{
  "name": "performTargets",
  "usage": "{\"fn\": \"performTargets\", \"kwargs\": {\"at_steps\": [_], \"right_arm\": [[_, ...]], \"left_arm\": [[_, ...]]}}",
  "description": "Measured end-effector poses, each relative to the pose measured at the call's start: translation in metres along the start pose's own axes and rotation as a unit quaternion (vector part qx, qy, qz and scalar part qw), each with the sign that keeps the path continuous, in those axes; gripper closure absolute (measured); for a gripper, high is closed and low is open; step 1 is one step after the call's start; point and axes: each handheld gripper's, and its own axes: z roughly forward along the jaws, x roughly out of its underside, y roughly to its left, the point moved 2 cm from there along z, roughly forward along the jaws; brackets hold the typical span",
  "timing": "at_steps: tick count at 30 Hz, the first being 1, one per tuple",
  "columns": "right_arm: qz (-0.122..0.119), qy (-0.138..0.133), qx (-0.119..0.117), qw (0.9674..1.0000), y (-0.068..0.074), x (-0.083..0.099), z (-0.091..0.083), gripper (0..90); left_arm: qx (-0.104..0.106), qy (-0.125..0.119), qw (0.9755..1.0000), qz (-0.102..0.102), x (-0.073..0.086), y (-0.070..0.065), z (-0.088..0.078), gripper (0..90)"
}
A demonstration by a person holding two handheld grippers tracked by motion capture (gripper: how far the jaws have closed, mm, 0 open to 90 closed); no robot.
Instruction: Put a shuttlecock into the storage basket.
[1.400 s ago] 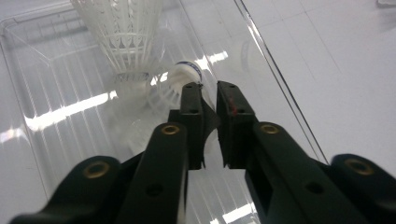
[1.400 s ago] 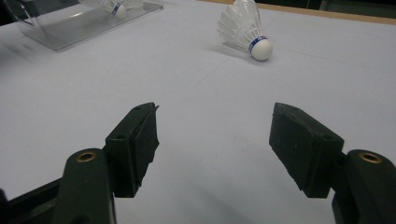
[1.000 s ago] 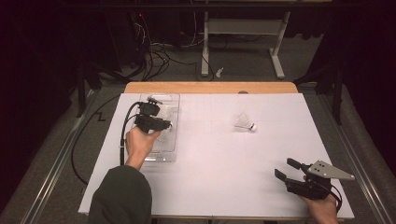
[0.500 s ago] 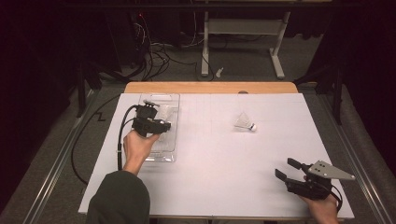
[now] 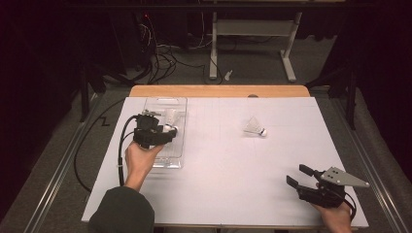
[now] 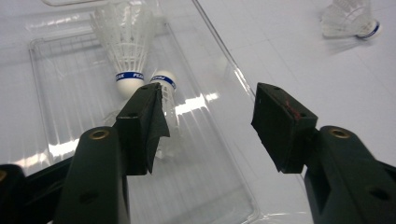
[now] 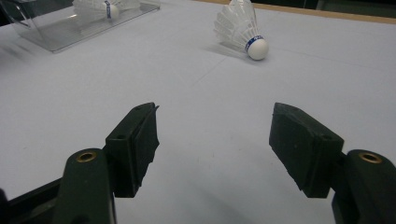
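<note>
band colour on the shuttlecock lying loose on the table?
Blue, between the white feathers and white cork of the shuttlecock. Clearest in the right gripper view.

Left gripper [image 5: 167, 132] hovers over the clear tray [image 5: 180, 104], jaws just opening, nothing between them. A shuttlecock [image 5: 254, 127] lies mid-table. Right gripper [image 5: 299, 176] waits open.

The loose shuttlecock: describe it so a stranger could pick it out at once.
Start at the white table and find the clear tray at its far left, below the left gripper. Two shuttlecocks lie in that tray. The loose shuttlecock lies alone on its side on the bare table, right of the tray, its cork pointing right.
</note>
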Motion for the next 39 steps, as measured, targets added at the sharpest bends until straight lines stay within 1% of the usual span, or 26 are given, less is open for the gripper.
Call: {"fn": "performTargets", "kwargs": {"at_steps": [3, 4, 5, 7, 13, 16, 18, 27, 39], "right_arm": [[0.001, 0.000, 0.001, 1.0000, 0.000, 0.000, 0.000, 32.8], [0.000, -0.001, 0.001, 1.0000, 0.000, 0.000, 0.000, 32.8], [-0.001, -0.001, 0.001, 1.0000, 0.000, 0.000, -0.001, 32.8], [0.000, -0.001, 0.000, 1.0000, 0.000, 0.000, 0.000, 32.8], [-0.002, -0.001, 0.001, 1.0000, 0.000, 0.000, -0.001, 32.8], [-0.001, -0.002, 0.002, 1.0000, 0.000, 0.000, -0.001, 32.8], [-0.001, -0.001, 0.001, 1.0000, 0.000, 0.000, -0.001, 32.8], [-0.002, -0.001, 0.001, 1.0000, 0.000, -0.001, 0.000, 32.8], [0.000, -0.002, 0.002, 1.0000, 0.000, 0.000, -0.001, 32.8]], "left_arm": [[0.001, -0.014, 0.9999, 0.005, 0.004, -0.003, -0.006, 42.6], [-0.002, -0.015, 0.9999, 0.008, 0.005, -0.004, -0.008, 42.5], [-0.004, -0.021, 0.9997, 0.010, 0.006, -0.005, -0.010, 42.5], [-0.001, -0.030, 0.9995, 0.009, 0.009, -0.006, -0.013, 42.3], [0.001, -0.039, 0.9991, 0.017, 0.015, -0.010, -0.014, 42.2], [0.002, -0.048, 0.9987, 0.018, 0.017, -0.012, -0.015, 42.4], [0.003, -0.050, 0.9985, 0.023, 0.018, -0.014, -0.016, 42.4], [0.013, -0.057, 0.9979, 0.028, 0.023, -0.022, -0.017, 42.4], [0.019, -0.069, 0.9971, 0.024, 0.032, -0.023, -0.023, 42.4]]}}
